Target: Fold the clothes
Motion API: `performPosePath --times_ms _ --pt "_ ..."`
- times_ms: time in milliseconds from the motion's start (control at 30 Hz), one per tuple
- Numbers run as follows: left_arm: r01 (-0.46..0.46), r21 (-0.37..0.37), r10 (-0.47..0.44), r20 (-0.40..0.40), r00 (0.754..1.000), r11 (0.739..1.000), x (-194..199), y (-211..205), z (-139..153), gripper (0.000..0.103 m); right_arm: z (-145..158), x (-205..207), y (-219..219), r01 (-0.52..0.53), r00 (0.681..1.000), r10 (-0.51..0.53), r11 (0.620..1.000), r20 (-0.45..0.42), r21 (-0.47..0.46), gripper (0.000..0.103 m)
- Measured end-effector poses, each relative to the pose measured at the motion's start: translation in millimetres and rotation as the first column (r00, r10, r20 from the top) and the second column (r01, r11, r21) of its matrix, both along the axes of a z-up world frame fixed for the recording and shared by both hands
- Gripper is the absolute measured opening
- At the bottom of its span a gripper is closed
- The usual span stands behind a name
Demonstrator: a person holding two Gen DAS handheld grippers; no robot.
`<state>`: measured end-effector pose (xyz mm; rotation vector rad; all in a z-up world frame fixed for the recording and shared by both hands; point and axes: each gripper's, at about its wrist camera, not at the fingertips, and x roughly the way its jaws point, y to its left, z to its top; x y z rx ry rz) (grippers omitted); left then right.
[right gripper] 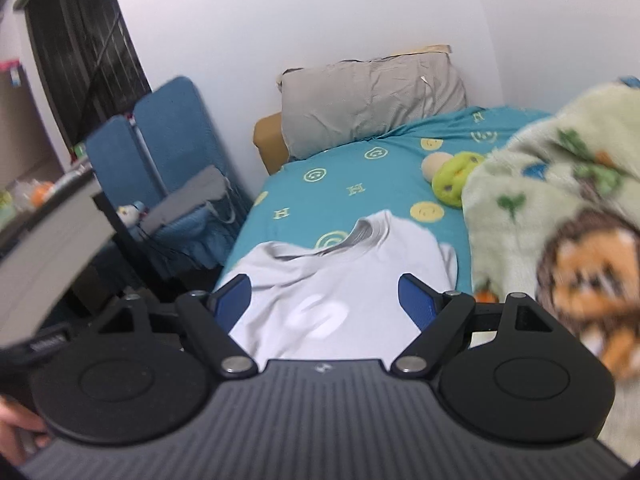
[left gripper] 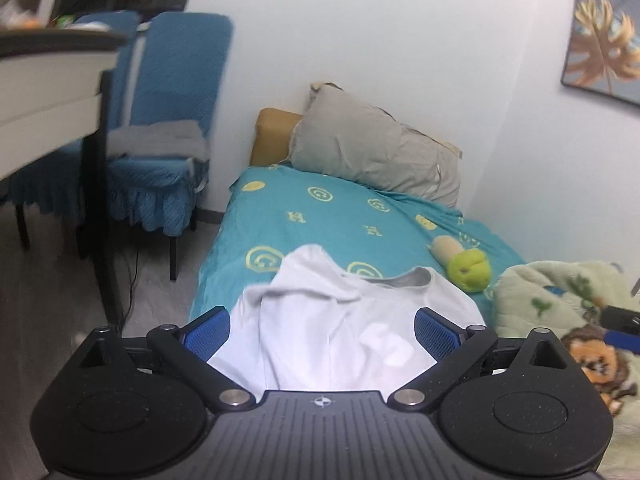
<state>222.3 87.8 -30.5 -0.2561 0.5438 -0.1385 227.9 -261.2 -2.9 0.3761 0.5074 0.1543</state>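
A white T-shirt (left gripper: 320, 320) with a grey collar and a white logo lies rumpled on the teal bed sheet (left gripper: 320, 216), collar toward the pillow. It also shows in the right wrist view (right gripper: 340, 280). My left gripper (left gripper: 322, 330) is open and empty, held above the shirt's near part, blue pads (left gripper: 206, 334) wide apart. My right gripper (right gripper: 326, 302) is open and empty too, also over the shirt's near part. A tip of the right gripper (left gripper: 620, 332) shows at the right edge of the left wrist view.
A grey pillow (left gripper: 372, 148) lies at the bed's head by the white wall. A green plush toy (left gripper: 466, 264) and a fleecy lion blanket (right gripper: 560, 216) lie right of the shirt. Blue chairs (left gripper: 168, 120) and a table (left gripper: 48, 80) stand left of the bed.
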Motion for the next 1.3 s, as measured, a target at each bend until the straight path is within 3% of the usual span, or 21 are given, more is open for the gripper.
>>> performPosePath --times_ms 100,233,333,500,667,700,767,833,867,900,1000,1067,1133,1200,1300 --pt "-0.038 -0.044 0.036 -0.038 0.999 0.998 -12.6 16.5 -11.1 0.1 -4.0 -30.5 -1.1 0.011 1.0 -0.011 0.999 -0.002 0.043 0.082" --pt "-0.132 -0.142 0.115 -0.123 0.986 0.981 3.4 49.8 -42.1 0.098 -18.6 -49.2 -6.3 0.045 0.999 -0.044 0.993 -0.014 0.109 0.08" --pt "-0.209 -0.252 0.159 -0.203 0.966 0.945 22.9 75.9 -71.3 0.097 -31.0 -48.7 -11.2 0.065 0.998 -0.061 0.99 -0.033 0.129 0.079" --pt "-0.319 -0.401 0.201 -0.309 0.929 0.858 57.7 106.1 -119.3 0.093 -49.5 -32.5 -15.7 0.083 0.995 -0.074 0.988 -0.073 0.128 0.079" --pt "-0.37 -0.425 0.232 -0.341 0.911 0.826 100.8 112.0 -151.7 0.089 -66.1 -6.0 -20.9 0.078 0.992 -0.059 0.981 -0.11 0.178 0.079" --pt "-0.381 -0.418 0.243 -0.346 0.906 0.825 109.0 110.9 -156.8 0.083 -68.6 -1.4 -21.2 0.079 0.992 -0.06 0.982 -0.113 0.173 0.079" --pt "-0.377 -0.383 0.246 -0.348 0.905 0.844 125.2 105.3 -161.1 0.065 -75.1 6.3 -24.1 0.094 0.99 -0.074 0.982 -0.123 0.163 0.079" --pt "-0.352 -0.317 0.242 -0.337 0.91 0.881 137.1 95.6 -158.1 0.039 -81.8 13.4 -28.7 0.111 0.986 -0.087 0.979 -0.143 0.173 0.079" --pt "-0.336 -0.279 0.239 -0.33 0.913 0.899 142.8 88.5 -156.2 0.032 -85.0 16.4 -31.7 0.12 0.984 -0.092 0.975 -0.153 0.187 0.079" --pt "-0.321 -0.24 0.236 -0.322 0.917 0.916 148.4 81.4 -154.2 0.015 -88.1 19.4 -34.7 0.128 0.982 -0.096 0.971 -0.163 0.2 0.079" --pt "-0.264 -0.132 0.232 -0.216 0.948 0.955 149.8 62.6 -133.3 0.009 -93.4 22.2 -41.2 0.155 0.976 -0.115 0.962 -0.182 0.226 0.079" --pt "-0.184 -0.028 0.18 -0.121 0.976 0.983 149.3 39.6 -111.3 0.008 -96.2 20.0 -44.9 0.17 0.973 -0.124 0.956 -0.194 0.24 0.079" --pt "-0.021 0.087 0.024 -0.041 0.999 0.996 143.8 2.2 -92.6 0.008 -97.6 18.0 -47.1 0.177 0.971 -0.127 0.951 -0.203 0.255 0.079" --pt "0.159 0.207 -0.164 0.006 0.987 0.965 136.4 -38.9 -77.6 0.008 -97.3 18.0 -46.7 0.179 0.971 -0.126 0.948 -0.203 0.264 0.079" --pt "0.41 0.311 -0.414 -0.054 0.908 0.858 123.8 -98.4 -79.0 0.008 -96.4 19.3 -44.6 0.179 0.972 -0.131 0.952 -0.196 0.25 0.079"
